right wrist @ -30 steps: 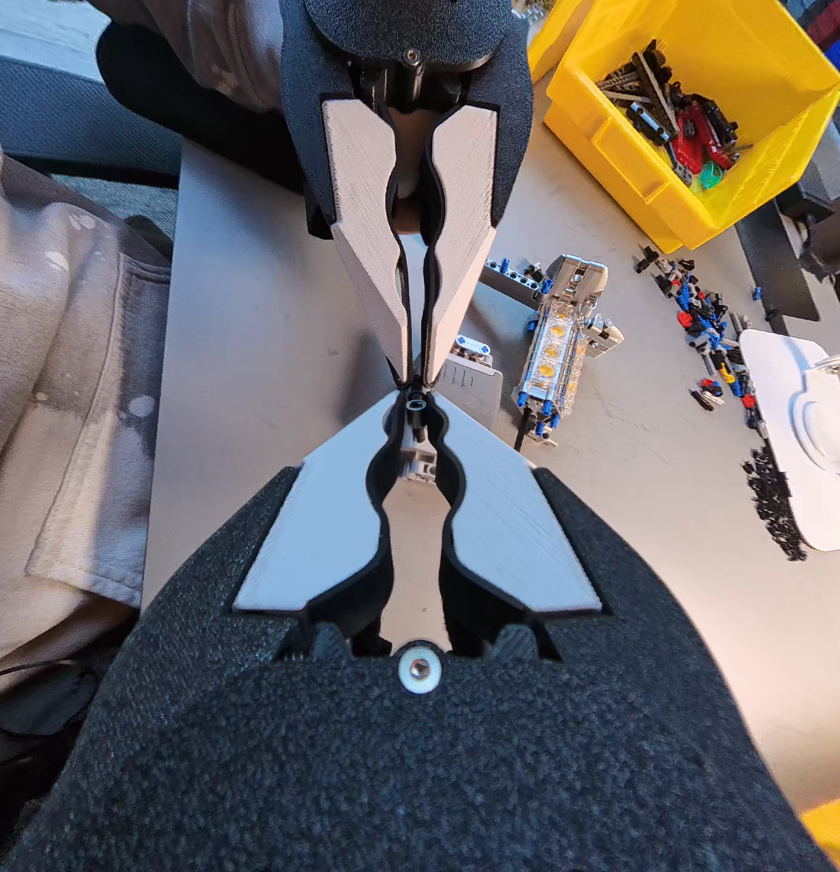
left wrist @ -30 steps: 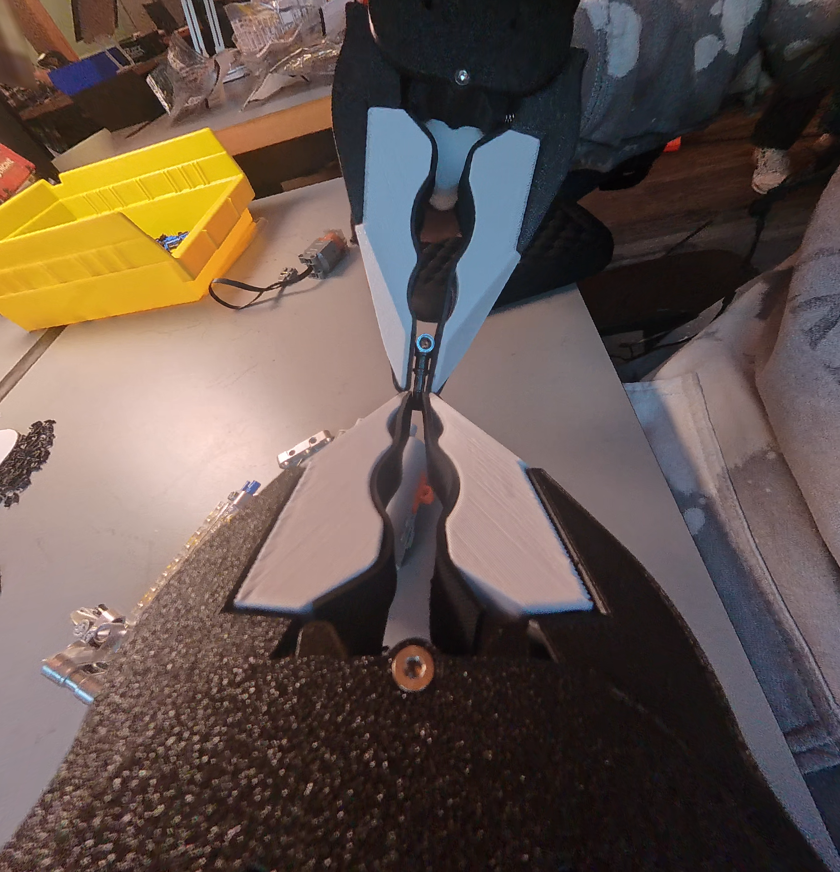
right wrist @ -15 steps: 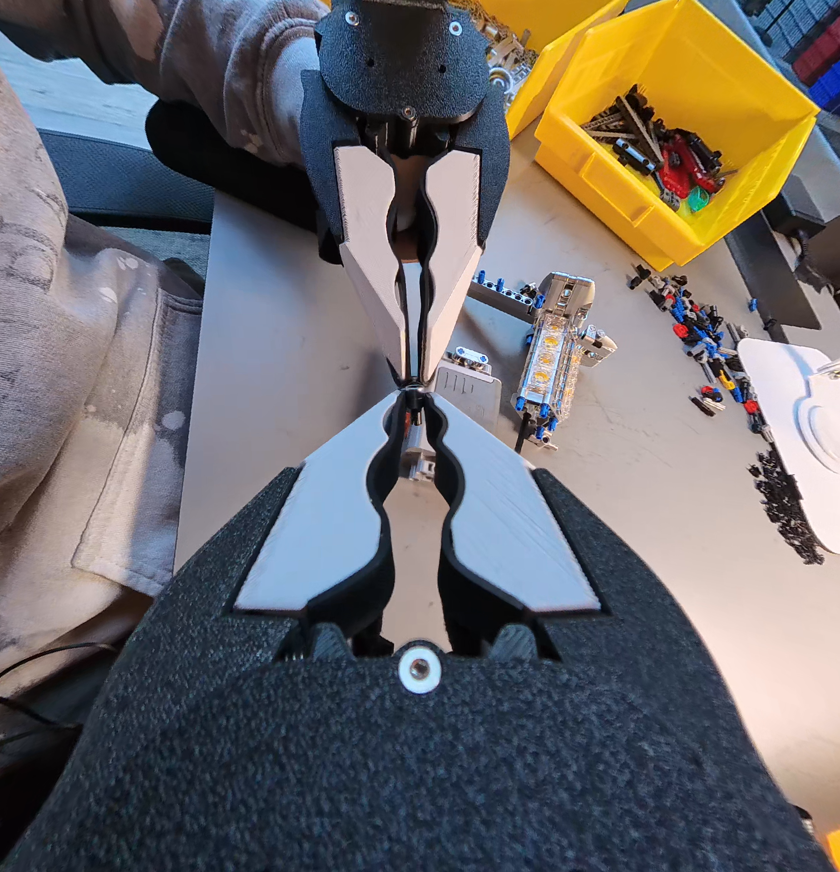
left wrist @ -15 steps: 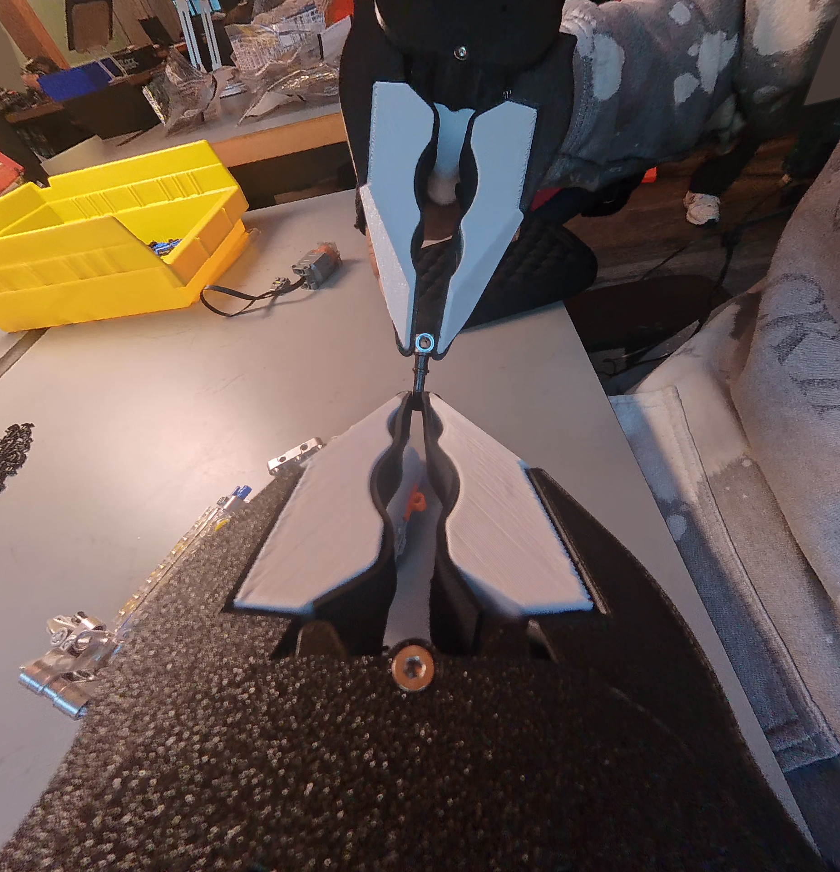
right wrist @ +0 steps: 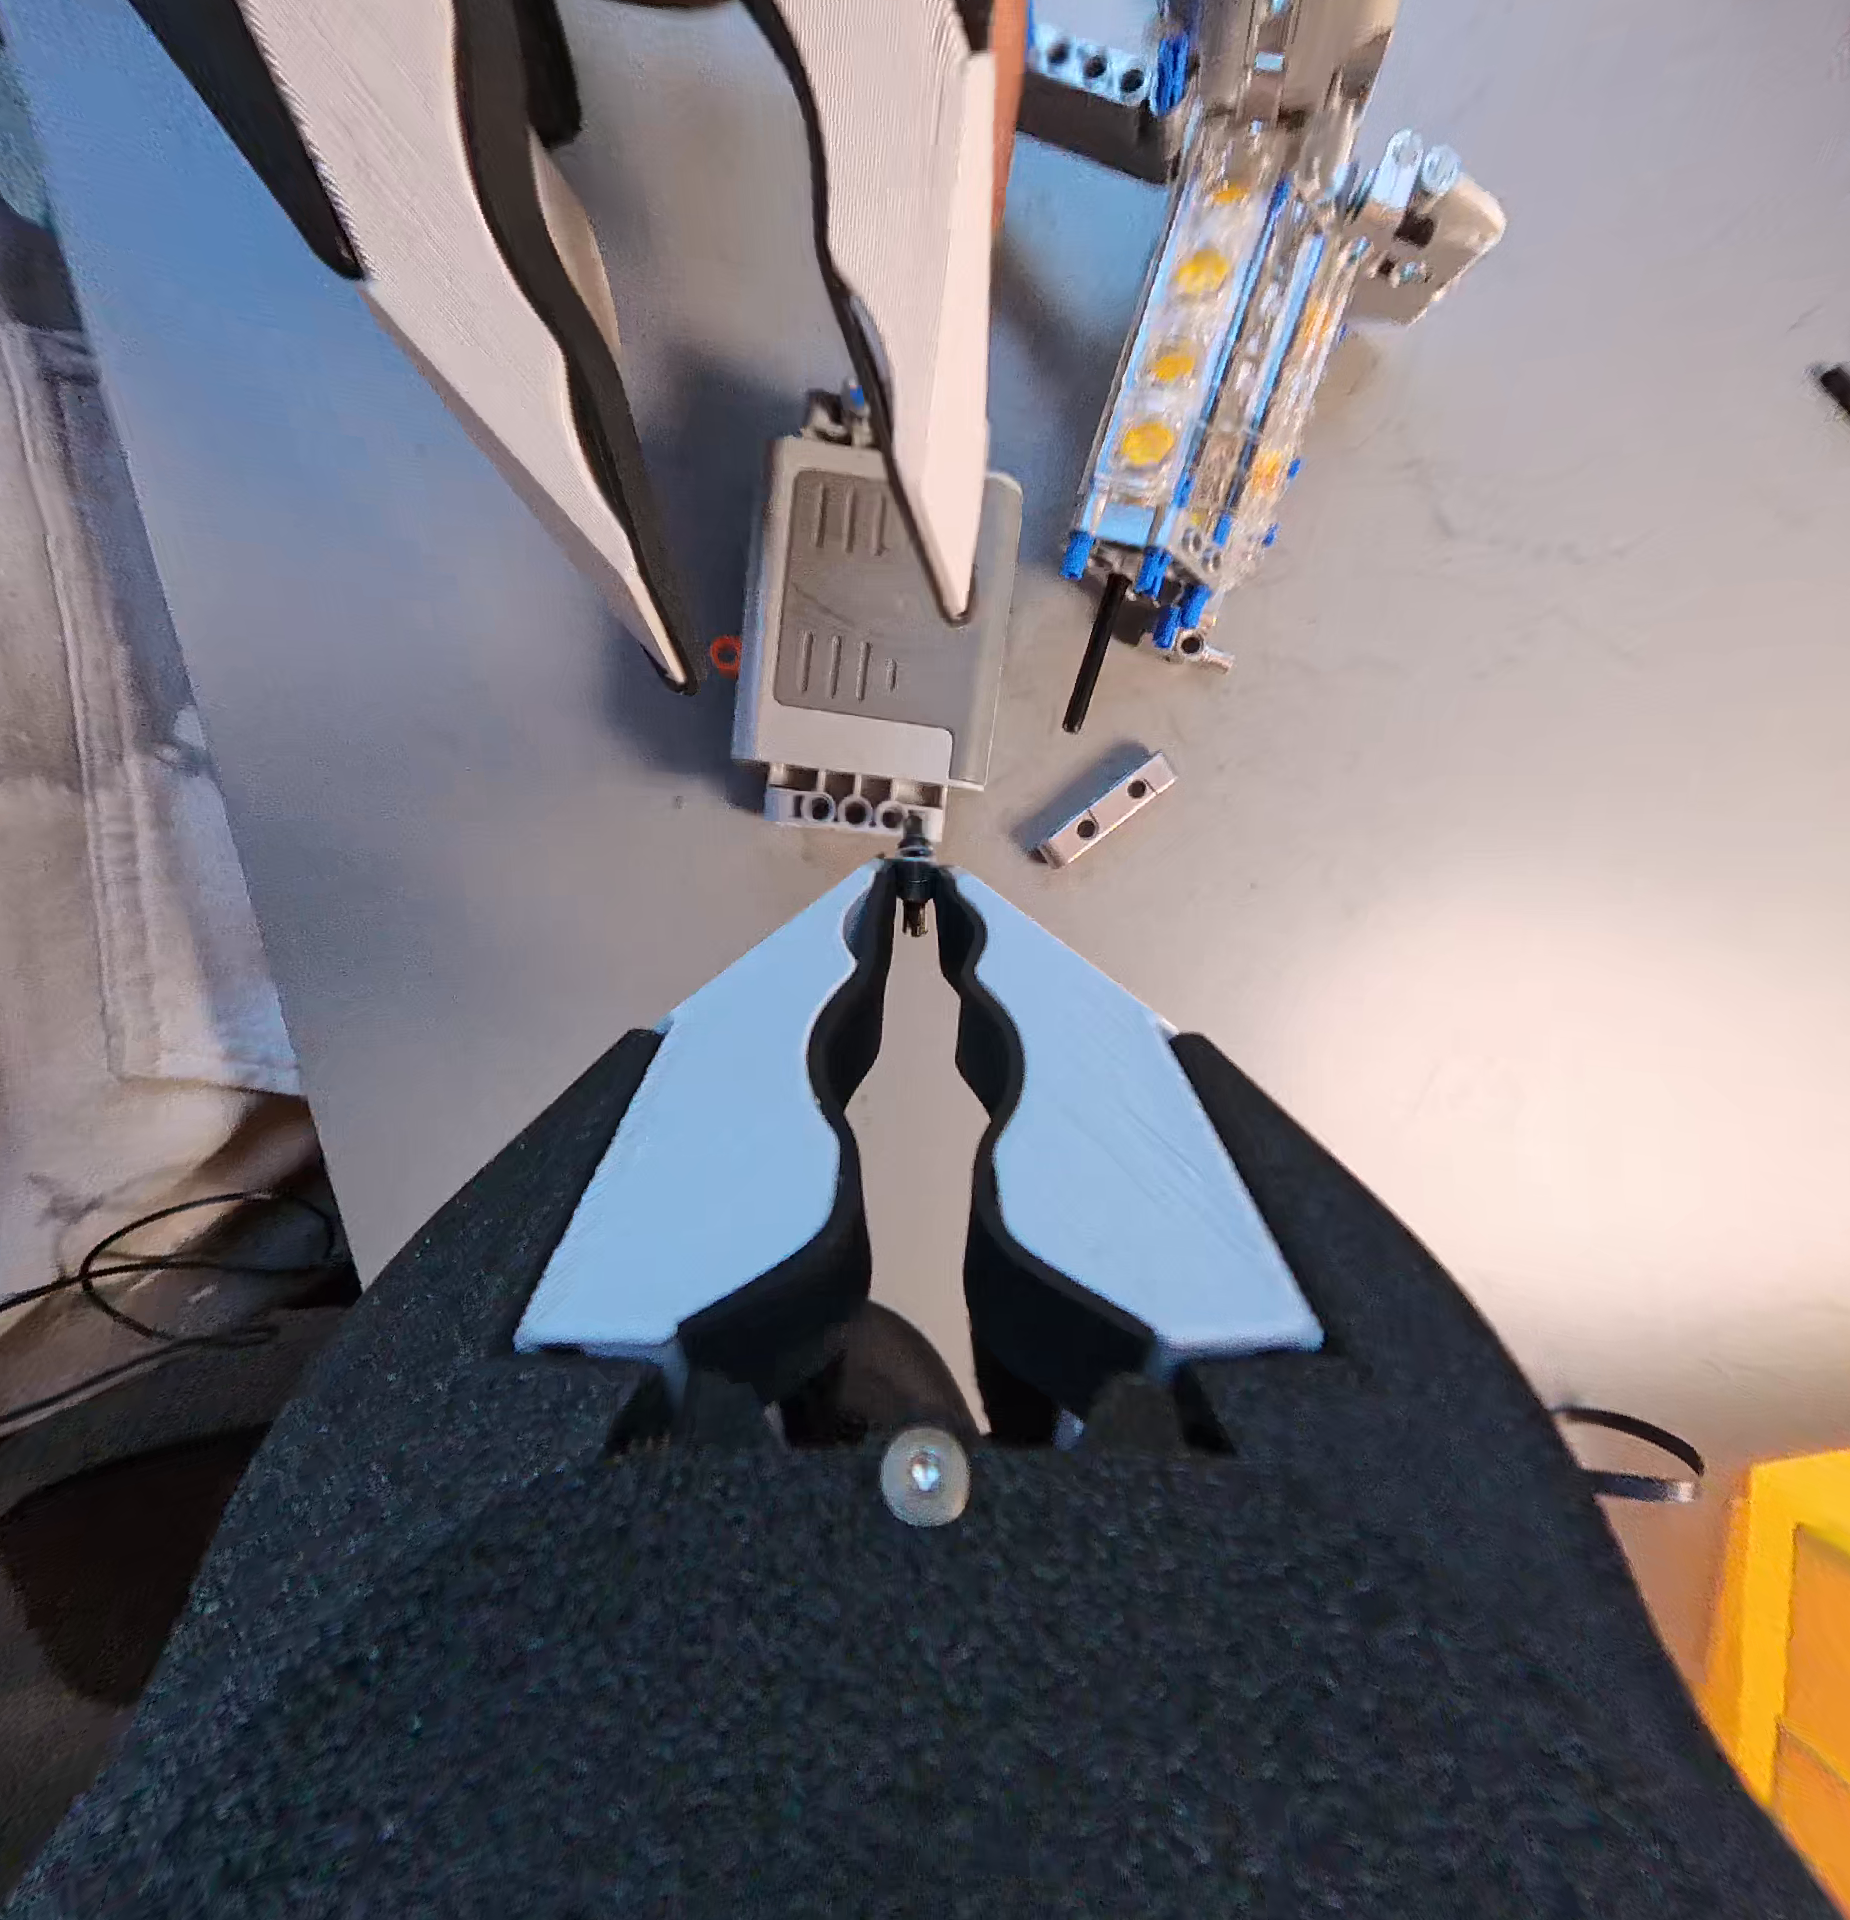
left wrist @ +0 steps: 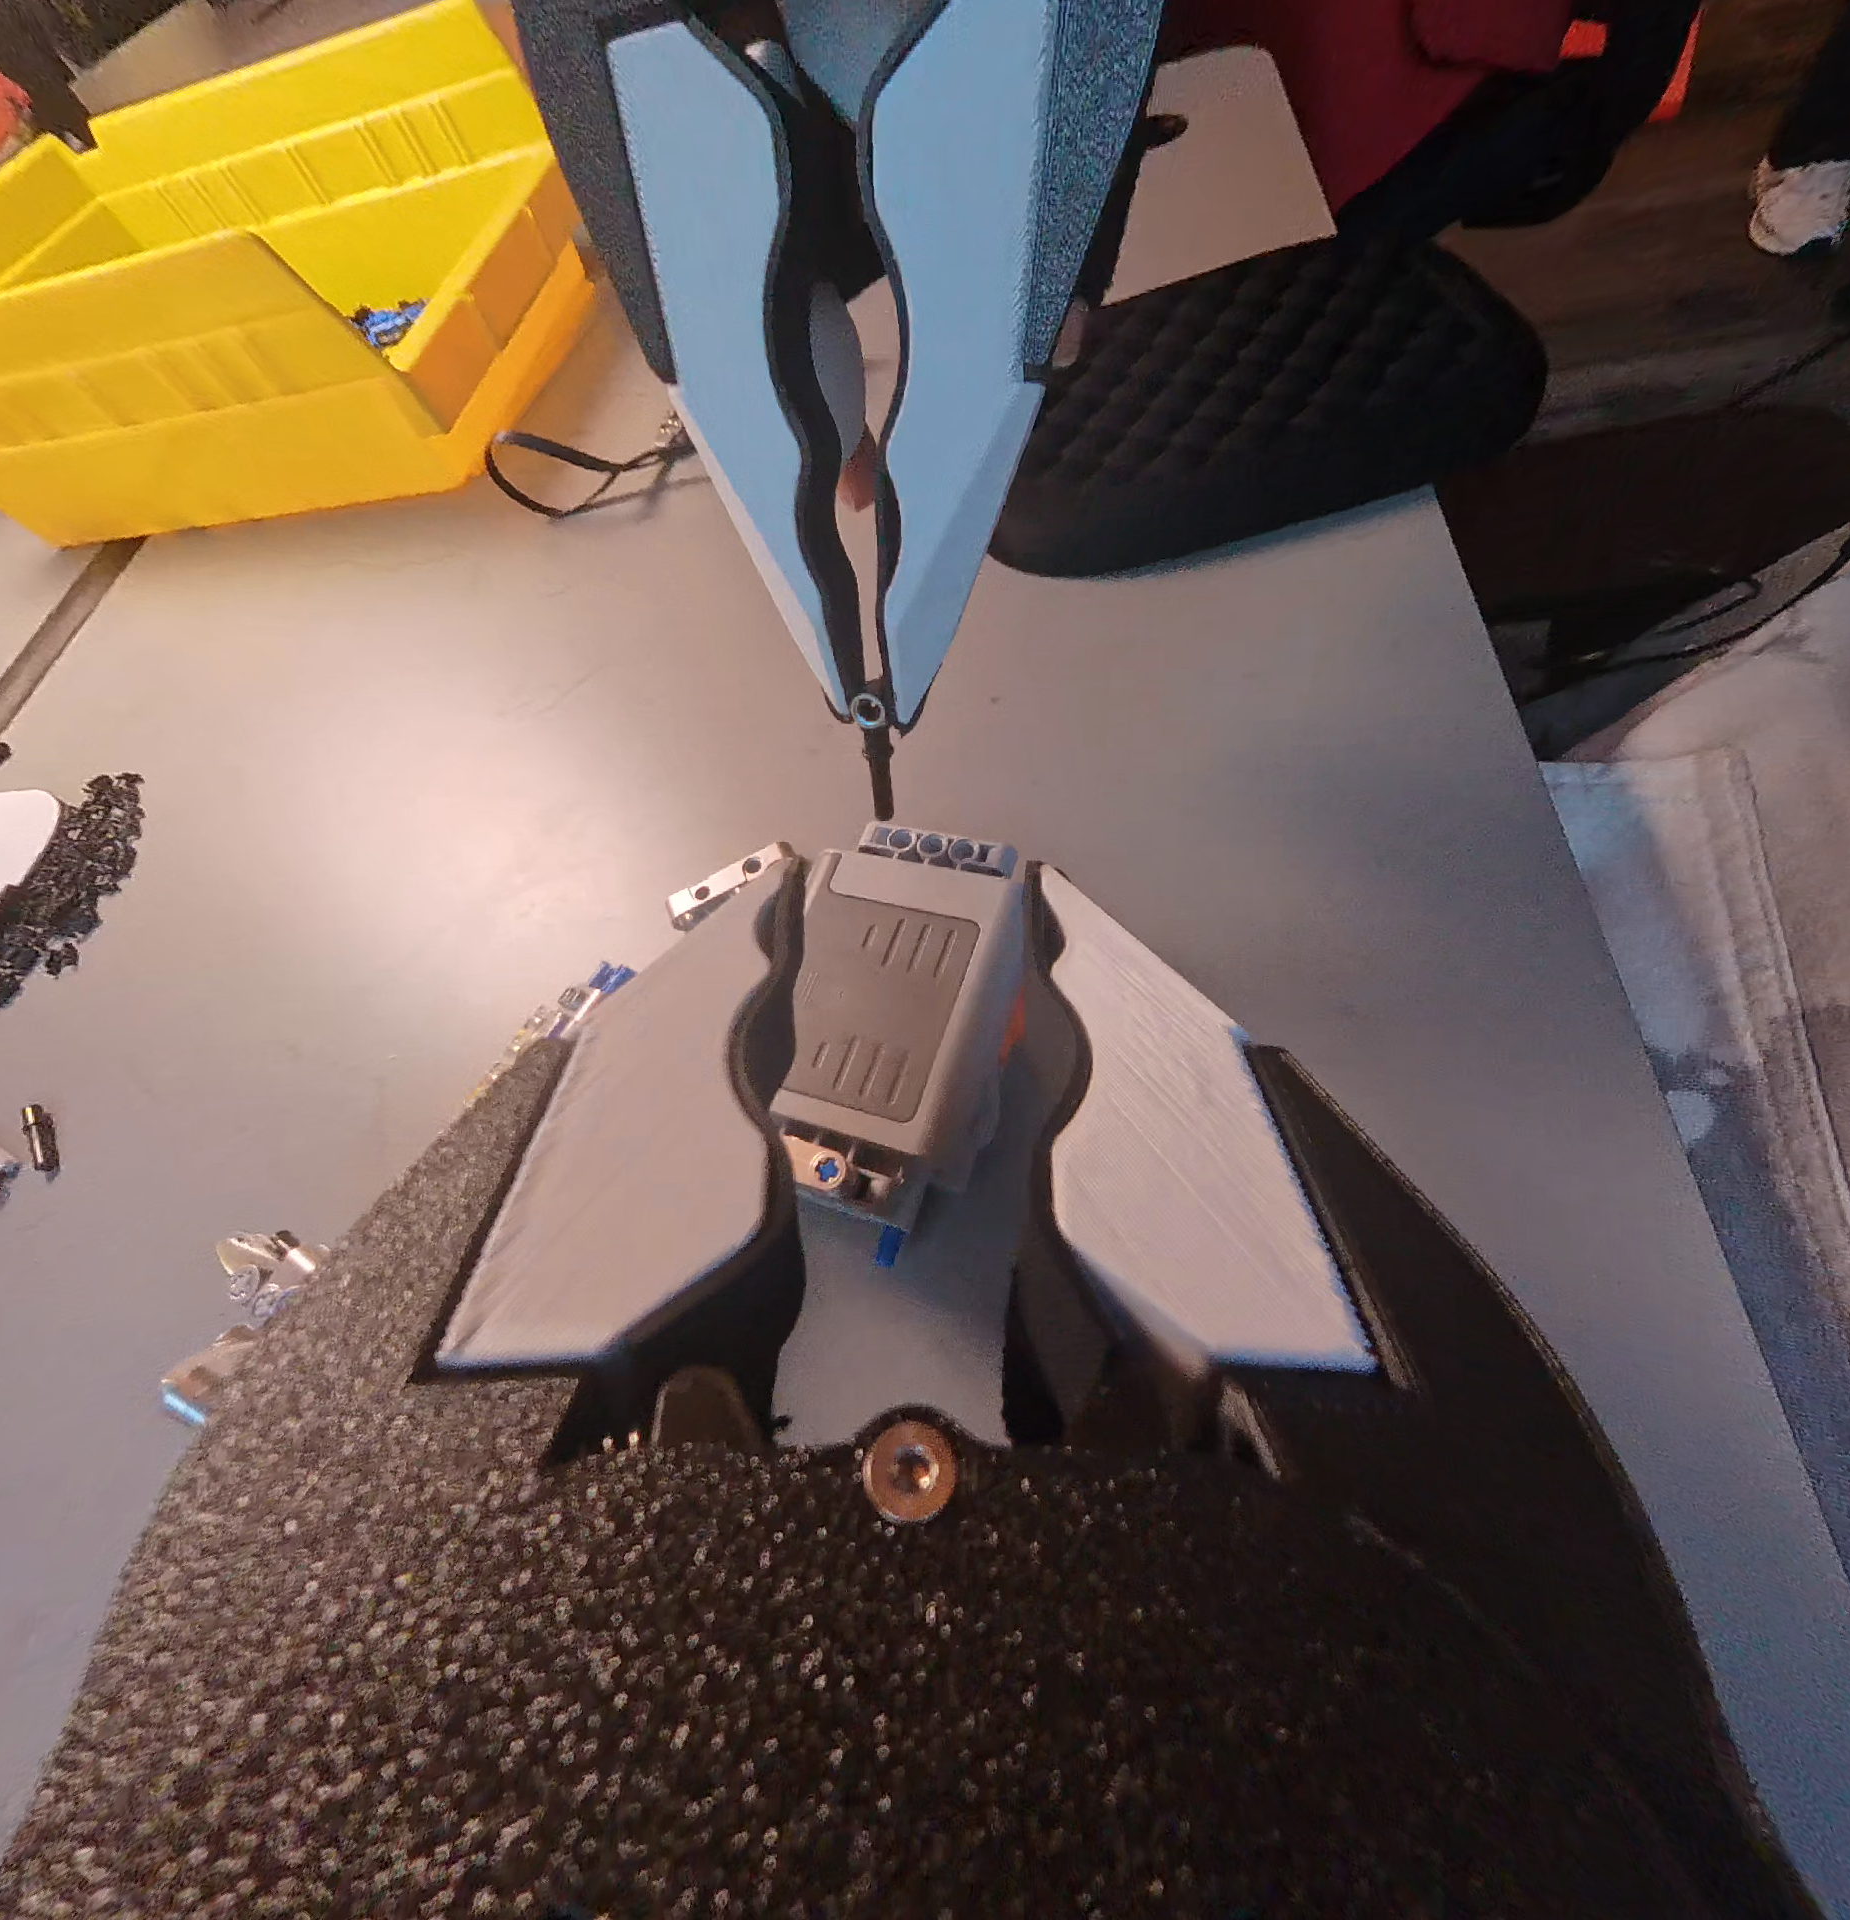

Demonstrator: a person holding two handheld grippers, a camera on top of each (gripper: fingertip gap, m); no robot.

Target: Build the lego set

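Note:
A grey box (left wrist: 890, 997) with a dark grey lid lies flat on the table between the spread fingers of my left gripper (left wrist: 916, 883), which is open. The box also shows in the right wrist view (right wrist: 869, 634), with my left gripper (right wrist: 817, 644) above it. My right gripper (right wrist: 913, 883) is shut on a small black pin (right wrist: 913, 899). The pin's tip sits just short of the row of holes at the box's near end. In the left wrist view my right gripper (left wrist: 871, 717) points down at the box with the pin (left wrist: 880, 774) sticking out.
A clear block assembly with yellow and blue parts (right wrist: 1212, 364), a black axle (right wrist: 1092, 655) and a short grey beam (right wrist: 1103, 805) lie right of the box. Yellow bins (left wrist: 225, 312), a black cable (left wrist: 568, 478) and loose black pins (left wrist: 59, 883) lie on the table. A black chair (left wrist: 1264, 395) stands beyond. One gripper's finger ends stand about 5 centimetres off the other's.
My left gripper has opened, and the grey box it held edgewise now lies flat on the table. Both grippers have come lower. The right gripper still holds the pin.

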